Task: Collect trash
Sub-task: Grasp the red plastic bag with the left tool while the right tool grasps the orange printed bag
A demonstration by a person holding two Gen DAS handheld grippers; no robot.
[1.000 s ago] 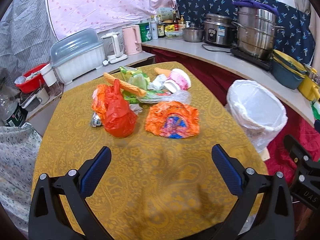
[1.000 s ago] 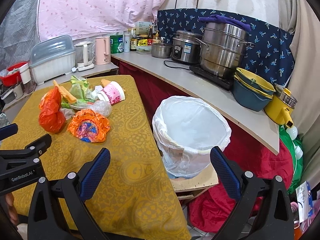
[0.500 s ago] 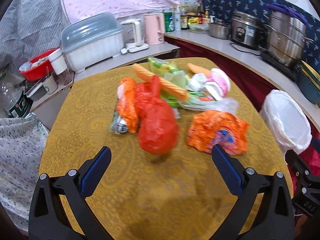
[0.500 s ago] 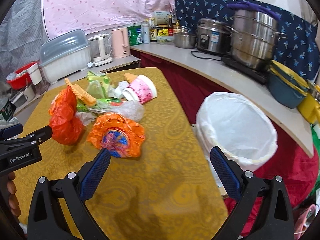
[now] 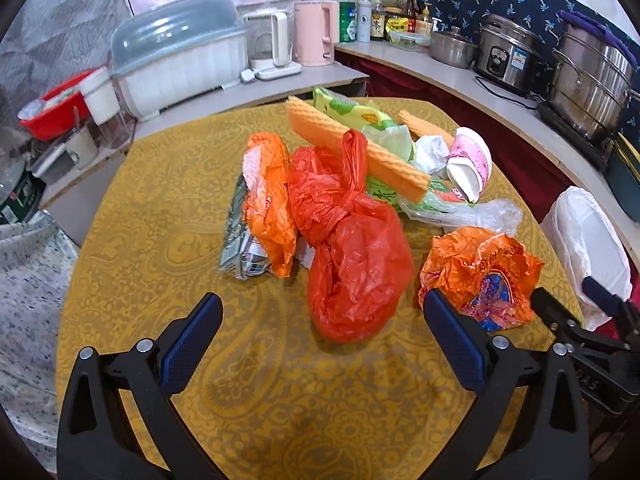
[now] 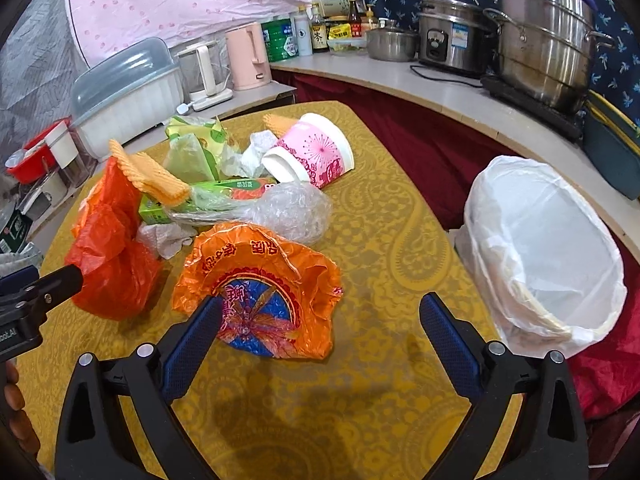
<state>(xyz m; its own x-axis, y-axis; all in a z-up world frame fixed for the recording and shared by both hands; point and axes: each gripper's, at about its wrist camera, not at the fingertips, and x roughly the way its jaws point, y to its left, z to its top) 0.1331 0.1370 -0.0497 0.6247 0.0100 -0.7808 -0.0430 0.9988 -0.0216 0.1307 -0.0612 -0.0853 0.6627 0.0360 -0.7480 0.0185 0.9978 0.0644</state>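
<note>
A pile of trash lies on the yellow tablecloth (image 5: 280, 400): a red plastic bag (image 5: 352, 256) (image 6: 108, 256), an orange printed bag (image 5: 480, 272) (image 6: 260, 288), a pink paper cup (image 5: 470, 162) (image 6: 316, 152) on its side, clear plastic (image 6: 288, 210), orange wafers (image 5: 352, 148) and green wrappers (image 6: 196, 148). My left gripper (image 5: 320, 344) is open, its fingers just short of the red bag. My right gripper (image 6: 320, 340) is open, its left finger (image 6: 192, 344) at the orange bag's near edge. A bin with a white liner (image 6: 552, 248) (image 5: 588, 248) stands right of the table.
A counter behind and to the right holds a steel steamer pot (image 6: 544, 40), a rice cooker (image 6: 452, 36), bottles, a pink kettle (image 6: 248, 56) and a covered dish rack (image 5: 180, 68). Red cloth hangs below the counter. A red basin (image 5: 52, 108) sits far left.
Both grippers have moved forward toward the trash pile; the red bag and the orange bag now lie close in front of the fingertips. Both stay open.
</note>
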